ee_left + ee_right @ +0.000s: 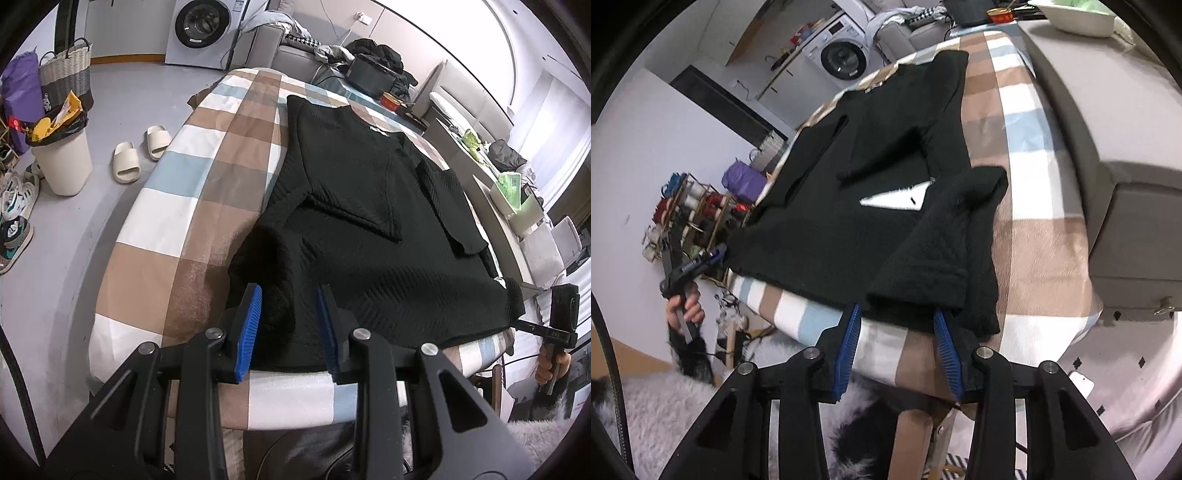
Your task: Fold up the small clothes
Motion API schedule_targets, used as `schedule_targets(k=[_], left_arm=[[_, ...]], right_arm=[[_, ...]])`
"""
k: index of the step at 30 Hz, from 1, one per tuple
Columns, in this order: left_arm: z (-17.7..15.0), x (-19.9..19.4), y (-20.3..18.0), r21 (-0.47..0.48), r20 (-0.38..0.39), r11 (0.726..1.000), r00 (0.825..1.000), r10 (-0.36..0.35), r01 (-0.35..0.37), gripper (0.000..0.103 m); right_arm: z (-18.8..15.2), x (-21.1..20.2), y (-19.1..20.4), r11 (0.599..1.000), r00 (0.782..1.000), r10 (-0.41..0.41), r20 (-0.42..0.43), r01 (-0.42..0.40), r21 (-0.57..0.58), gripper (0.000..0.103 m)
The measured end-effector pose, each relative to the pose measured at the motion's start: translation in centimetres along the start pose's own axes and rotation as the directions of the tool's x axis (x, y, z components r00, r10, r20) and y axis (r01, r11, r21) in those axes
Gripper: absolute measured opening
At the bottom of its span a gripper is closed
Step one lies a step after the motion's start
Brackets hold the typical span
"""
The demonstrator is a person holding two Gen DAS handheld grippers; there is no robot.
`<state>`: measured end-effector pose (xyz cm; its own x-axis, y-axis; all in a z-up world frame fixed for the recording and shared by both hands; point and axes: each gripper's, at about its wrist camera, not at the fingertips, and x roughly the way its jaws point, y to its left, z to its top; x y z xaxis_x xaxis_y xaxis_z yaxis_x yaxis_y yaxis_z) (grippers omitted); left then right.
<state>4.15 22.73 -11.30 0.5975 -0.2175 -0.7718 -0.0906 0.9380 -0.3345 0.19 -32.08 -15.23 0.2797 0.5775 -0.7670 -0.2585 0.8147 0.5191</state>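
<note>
The black knit sweater [369, 206] lies on the checked bench [192, 221] with both sleeves folded in, hem fold remaining; left gripper [290, 325] fingers partly parted at its near hem, right gripper [897, 347] fingers apart, empty.

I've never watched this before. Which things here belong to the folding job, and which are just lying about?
Part of the job:
black sweater
checked table cover
left tongs
right tongs

Just lying about:
washing machine
pale slippers
bin
woven basket
sneakers
</note>
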Motion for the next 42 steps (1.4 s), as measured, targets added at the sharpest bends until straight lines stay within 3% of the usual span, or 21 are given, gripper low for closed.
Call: schedule_targets(k=[8, 18, 23, 27, 32, 36, 42], left_arm=[[0.0, 0.0, 0.0, -0.001, 0.004, 1.000, 1.000, 0.001, -0.001, 0.026], [0.0, 0.4, 0.1, -0.002, -0.006, 1.000, 1.000, 0.004, -0.004, 0.026], [0.0, 0.4, 0.0, 0.000, -0.008, 1.000, 1.000, 0.001, -0.001, 0.026], [0.0, 0.6, 0.2, -0.002, -0.013, 1.000, 1.000, -0.002, 0.002, 0.026], [0.0, 0.6, 0.3, -0.006, -0.012, 1.000, 1.000, -0.006, 0.006, 0.026], [-0.1, 0.7, 0.3, -0.006, -0.014, 1.000, 1.000, -0.012, 0.012, 0.026], [-0.2, 0.7, 0.2, -0.006, -0.017, 1.000, 1.000, -0.009, 0.009, 0.026]], right_arm=[[0.4, -2.5, -1.0, 0.998, 0.993, 0.028, 0.116, -0.034, 0.051, 0.042], [0.9, -5.4, -2.3, 0.993, 0.967, -0.077, 0.243, 0.052, 0.106, 0.042], [1.4, -4.4, -1.9, 0.998, 0.970, -0.031, 0.239, 0.019, 0.053, 0.043], [2.1, -2.8, -1.0, 0.999, 0.982, -0.039, 0.186, 0.035, 0.025, 0.042], [1.5, -3.2, 2.1, 0.995, 0.986, 0.029, 0.164, -0.013, -0.102, 0.042], [1.4, -2.9, 0.8, 0.999, 0.990, -0.020, 0.137, 0.024, -0.027, 0.042], [1.2, -2.4, -1.7, 0.993, 0.988, 0.085, 0.129, -0.095, 0.075, 0.042]])
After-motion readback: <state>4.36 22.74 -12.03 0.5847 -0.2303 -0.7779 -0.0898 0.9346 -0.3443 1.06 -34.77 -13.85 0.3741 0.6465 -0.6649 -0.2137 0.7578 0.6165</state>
